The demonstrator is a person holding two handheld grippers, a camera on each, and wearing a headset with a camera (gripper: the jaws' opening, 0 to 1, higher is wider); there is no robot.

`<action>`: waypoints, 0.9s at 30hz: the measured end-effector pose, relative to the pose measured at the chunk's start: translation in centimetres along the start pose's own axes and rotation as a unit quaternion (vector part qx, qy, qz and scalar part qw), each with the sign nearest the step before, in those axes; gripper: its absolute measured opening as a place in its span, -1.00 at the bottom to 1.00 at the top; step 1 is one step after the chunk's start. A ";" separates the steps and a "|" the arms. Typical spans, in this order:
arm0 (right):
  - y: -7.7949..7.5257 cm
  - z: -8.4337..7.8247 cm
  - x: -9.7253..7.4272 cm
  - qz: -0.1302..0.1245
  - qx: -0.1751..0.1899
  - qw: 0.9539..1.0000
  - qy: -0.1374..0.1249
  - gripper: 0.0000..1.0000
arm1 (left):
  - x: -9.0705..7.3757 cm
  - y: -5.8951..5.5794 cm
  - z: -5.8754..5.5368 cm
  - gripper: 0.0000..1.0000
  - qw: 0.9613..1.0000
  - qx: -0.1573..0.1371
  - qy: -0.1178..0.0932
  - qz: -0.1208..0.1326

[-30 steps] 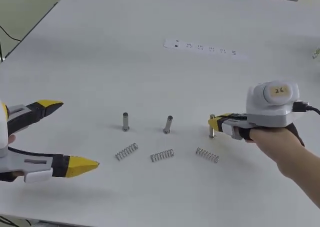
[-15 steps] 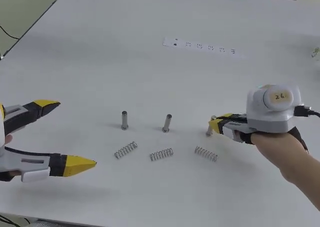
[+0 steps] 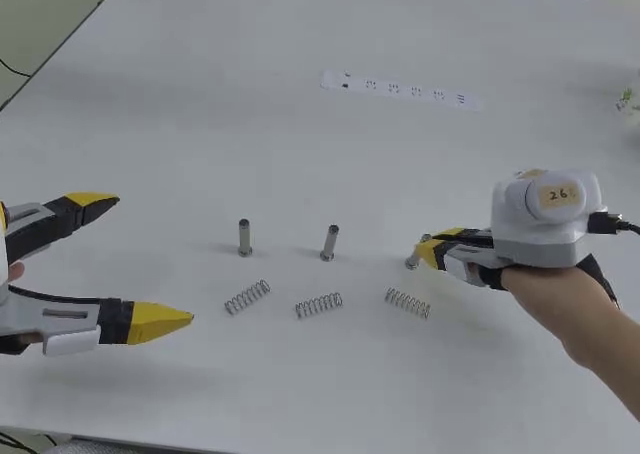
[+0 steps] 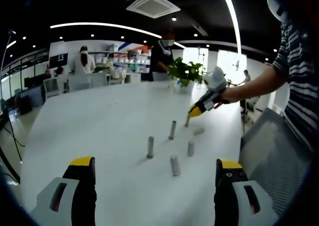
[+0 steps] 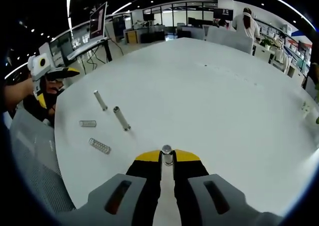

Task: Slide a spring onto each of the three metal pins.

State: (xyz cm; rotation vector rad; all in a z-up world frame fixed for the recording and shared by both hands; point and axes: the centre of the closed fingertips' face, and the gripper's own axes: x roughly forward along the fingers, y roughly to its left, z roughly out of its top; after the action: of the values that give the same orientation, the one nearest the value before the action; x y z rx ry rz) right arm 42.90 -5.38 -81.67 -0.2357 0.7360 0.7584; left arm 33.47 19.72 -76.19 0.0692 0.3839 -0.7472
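Observation:
Two metal pins stand upright on the white table, the left pin (image 3: 244,237) (image 5: 100,100) and the middle pin (image 3: 329,243) (image 5: 121,118). The right pin (image 3: 413,259) (image 5: 167,150) leans, with my right gripper (image 3: 432,254) (image 5: 167,157) shut on it. In a row in front of the pins lie three springs (image 3: 247,296) (image 3: 319,305) (image 3: 408,303). My left gripper (image 3: 135,261) (image 4: 155,162) is held open at the left, well apart from the pins, nothing between its jaws. In the left gripper view the pins (image 4: 150,147) (image 4: 172,129) and springs (image 4: 174,165) stand ahead.
A white power strip (image 3: 400,89) lies flat at the back of the table. The table's left edge (image 3: 60,44) runs diagonally at the far left. People and desks stand far off in the room (image 4: 164,56).
The right pin stood upright in my right gripper's jaws a second ago; now it leans. The left gripper has stayed open in much the same place.

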 end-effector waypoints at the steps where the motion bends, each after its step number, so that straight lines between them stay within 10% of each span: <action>1: 0.0 0.0 0.0 0.000 -0.001 1.000 0.000 -0.88 | 0.0 0.0 0.0 0.95 1.000 0.000 0.000 -0.001; 27: 0.0 0.0 0.0 0.002 0.032 0.999 -0.010 -0.53 | -0.2 -0.2 -0.3 0.95 1.000 -0.001 0.003 -0.001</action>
State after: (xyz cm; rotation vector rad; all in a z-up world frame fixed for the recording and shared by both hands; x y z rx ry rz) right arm 42.91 -5.38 -81.70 -0.1686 0.7418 0.7378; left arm 33.17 19.78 -76.35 0.0697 0.3902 -0.7484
